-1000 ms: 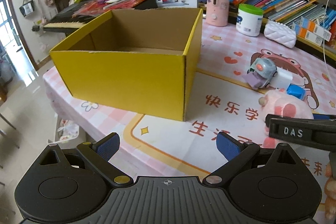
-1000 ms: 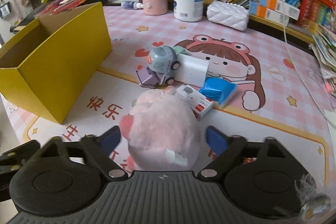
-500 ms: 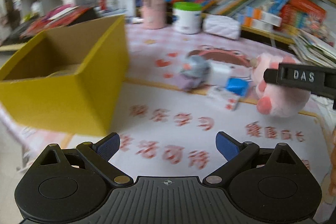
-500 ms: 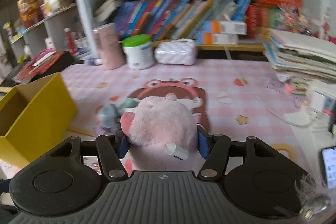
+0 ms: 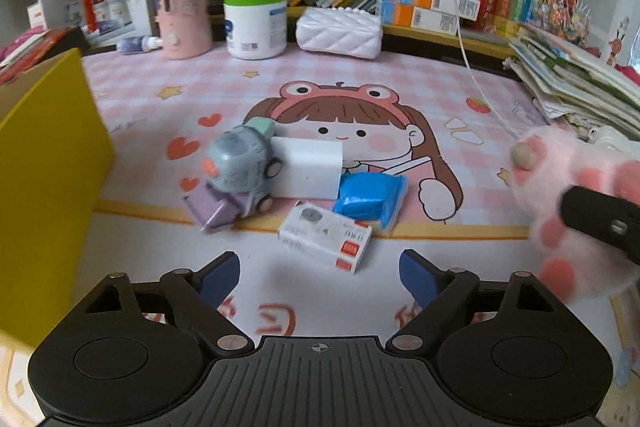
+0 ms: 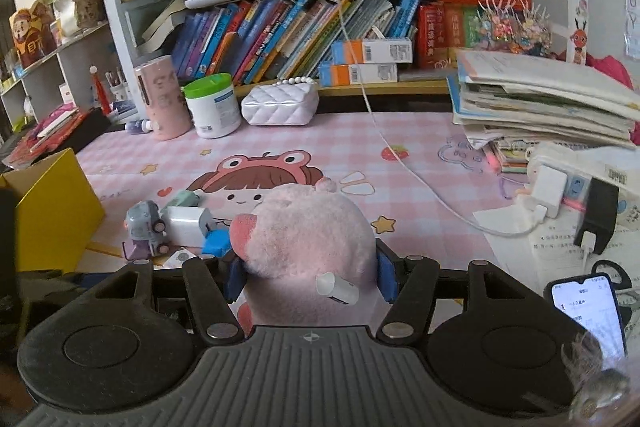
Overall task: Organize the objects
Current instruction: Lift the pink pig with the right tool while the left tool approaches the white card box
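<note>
A pink plush pig (image 6: 308,231) is lifted off the mat, with my right gripper (image 6: 308,277) shut on it; it shows at the right edge of the left wrist view as plush pig (image 5: 580,195). My left gripper (image 5: 320,273) hovers just short of a small white box with red labels (image 5: 326,235); its jaws are closing with nothing between them. Behind that box lie a blue packet (image 5: 370,197), a white block (image 5: 308,169) and a grey toy car (image 5: 236,167) on a purple piece. The yellow cardboard box (image 5: 44,163) stands at the left.
At the back stand a pink cylinder (image 5: 182,13), a white tub with a green lid (image 5: 255,21) and a white quilted purse (image 5: 338,33), below shelves of books. A paper stack (image 6: 540,99), a power strip (image 6: 560,187), a white cable (image 6: 400,163) and a phone (image 6: 588,311) crowd the right.
My left gripper swung right from the yellow box to the small items and narrowed its jaws. My right gripper shut on the plush pig and lifted it off the mat.
</note>
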